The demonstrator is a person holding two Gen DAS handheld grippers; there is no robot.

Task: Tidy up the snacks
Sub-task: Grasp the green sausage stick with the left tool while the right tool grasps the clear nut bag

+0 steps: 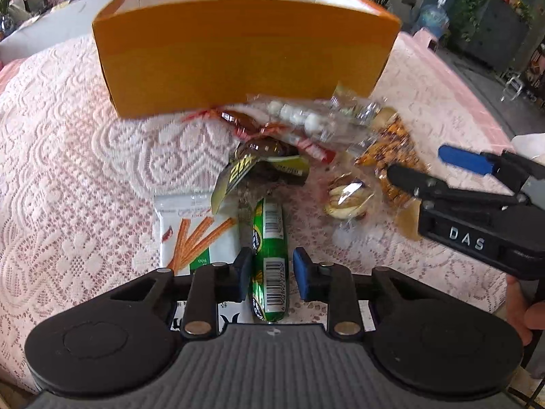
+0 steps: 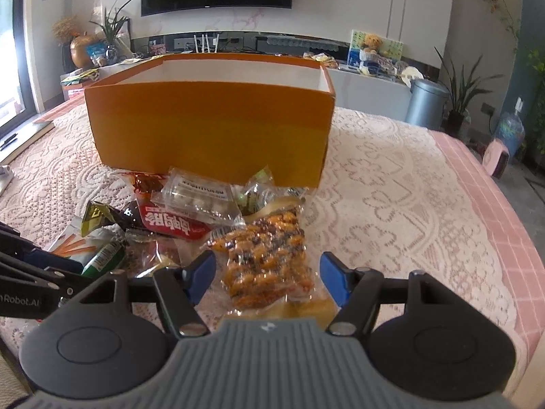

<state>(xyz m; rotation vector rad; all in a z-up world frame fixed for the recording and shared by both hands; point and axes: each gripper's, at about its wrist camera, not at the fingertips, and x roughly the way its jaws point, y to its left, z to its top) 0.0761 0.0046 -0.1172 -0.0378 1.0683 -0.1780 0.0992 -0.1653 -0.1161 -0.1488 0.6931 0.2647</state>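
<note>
An open orange box (image 1: 238, 61) (image 2: 204, 129) stands on the lace cloth behind a heap of snack packets. In the left wrist view my left gripper (image 1: 272, 272) straddles a green sausage-shaped packet (image 1: 269, 238). The left pad sits at its side, and a thin gap shows at the right pad (image 1: 301, 272). In the right wrist view my right gripper (image 2: 267, 271) is open around a clear vacuum pack of yellow corn (image 2: 265, 259), with space on both sides. The right gripper (image 1: 432, 167) also reaches in from the right, over the corn pack (image 1: 391, 150).
Near the box lie a white packet printed with orange sticks (image 1: 194, 231), a dark green-brown packet (image 1: 265, 160), a red packet (image 2: 170, 225), a clear packet of white balls (image 1: 299, 116) and a clear nut packet (image 1: 347, 197). The table's pink edge (image 2: 483, 204) runs along the right. A dark book (image 2: 27, 136) lies at the far left.
</note>
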